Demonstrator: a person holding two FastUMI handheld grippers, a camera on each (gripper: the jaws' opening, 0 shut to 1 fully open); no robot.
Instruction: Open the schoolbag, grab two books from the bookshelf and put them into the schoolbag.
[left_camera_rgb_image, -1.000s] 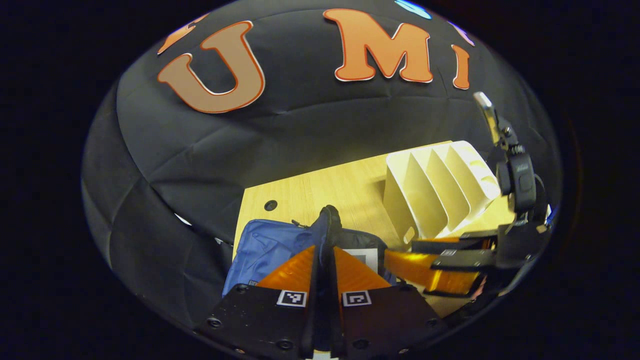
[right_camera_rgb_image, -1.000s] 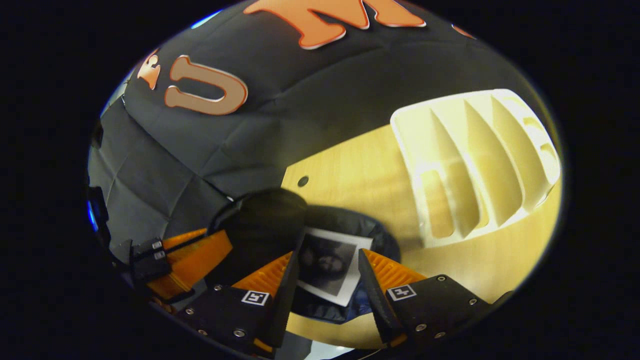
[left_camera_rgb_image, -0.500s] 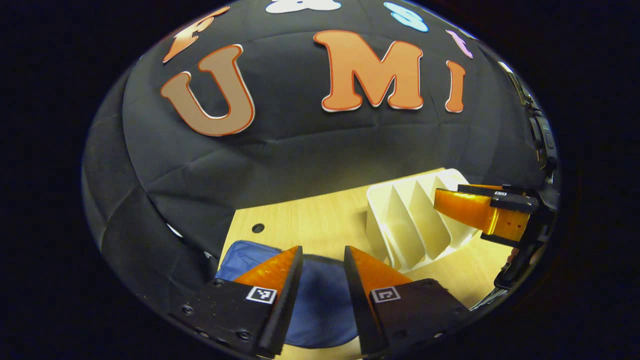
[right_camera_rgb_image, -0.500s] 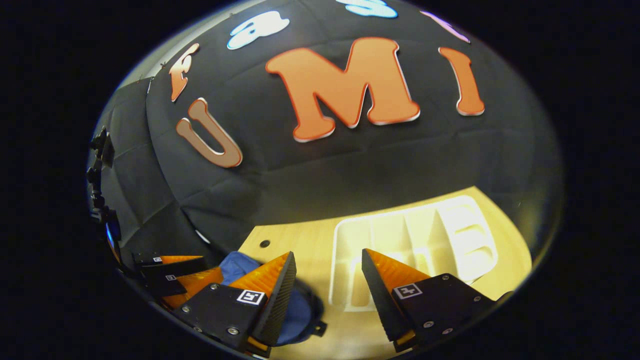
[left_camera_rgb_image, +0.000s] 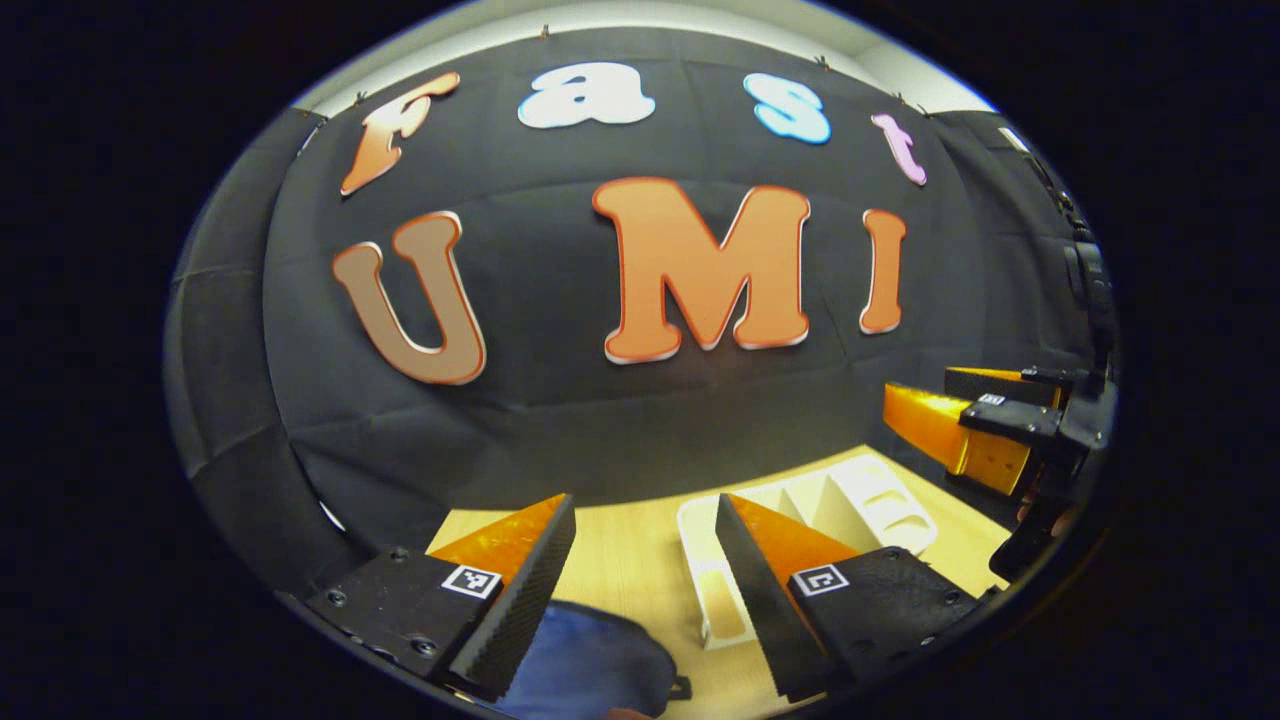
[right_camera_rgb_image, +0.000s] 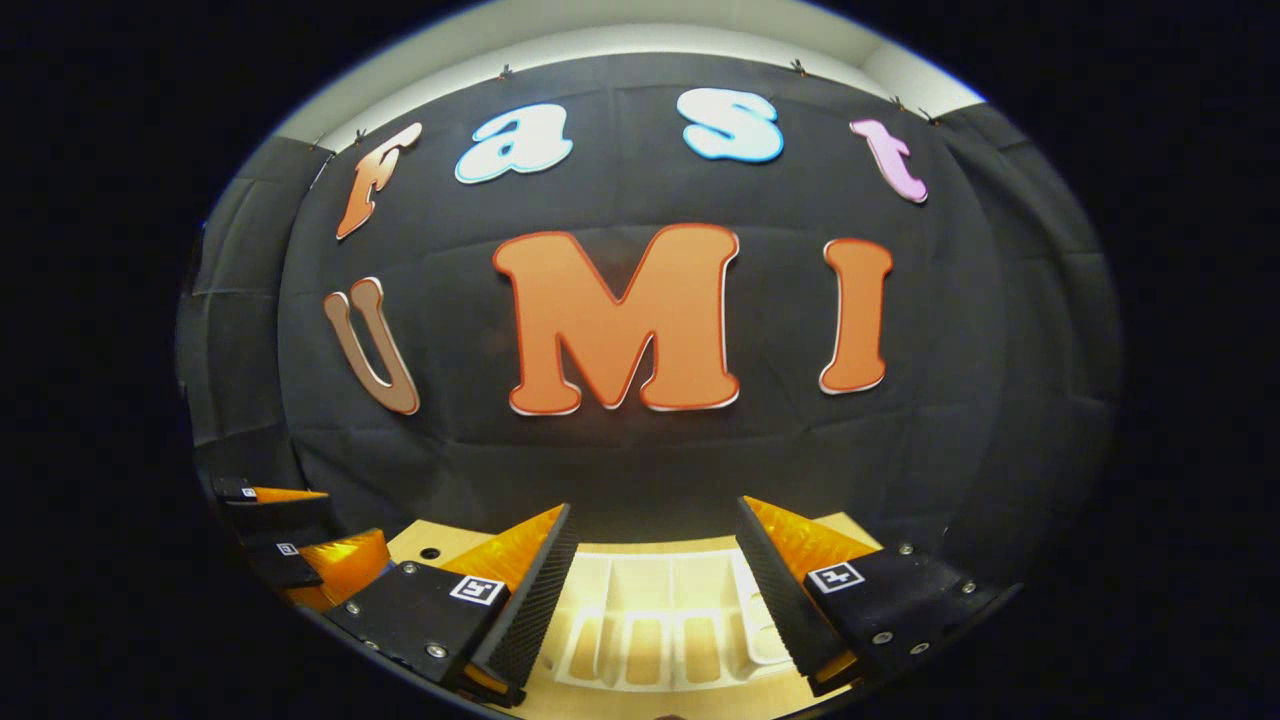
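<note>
In the left gripper view my left gripper (left_camera_rgb_image: 645, 505) is open, with nothing between its fingers, held above the table. The blue schoolbag (left_camera_rgb_image: 590, 670) lies low under it, only its rounded edge showing. The white slotted bookshelf (left_camera_rgb_image: 810, 515) stands on the table to the right of the bag; the slots I can see are bare. My right gripper (left_camera_rgb_image: 920, 395) hovers above the bookshelf at the right. In the right gripper view my right gripper (right_camera_rgb_image: 652, 510) is open over the bookshelf (right_camera_rgb_image: 650, 620), and the left gripper (right_camera_rgb_image: 350, 520) shows at lower left.
The pale wooden table (left_camera_rgb_image: 620, 560) carries the bag and the bookshelf, and it has a small round hole (right_camera_rgb_image: 430, 552) near its back left. The black booth wall rises close behind the table's back edge.
My left gripper let go of the bag's dark rim and opened. Both grippers rose and tilted up toward the wall. The book seen inside the bag has dropped below the views.
</note>
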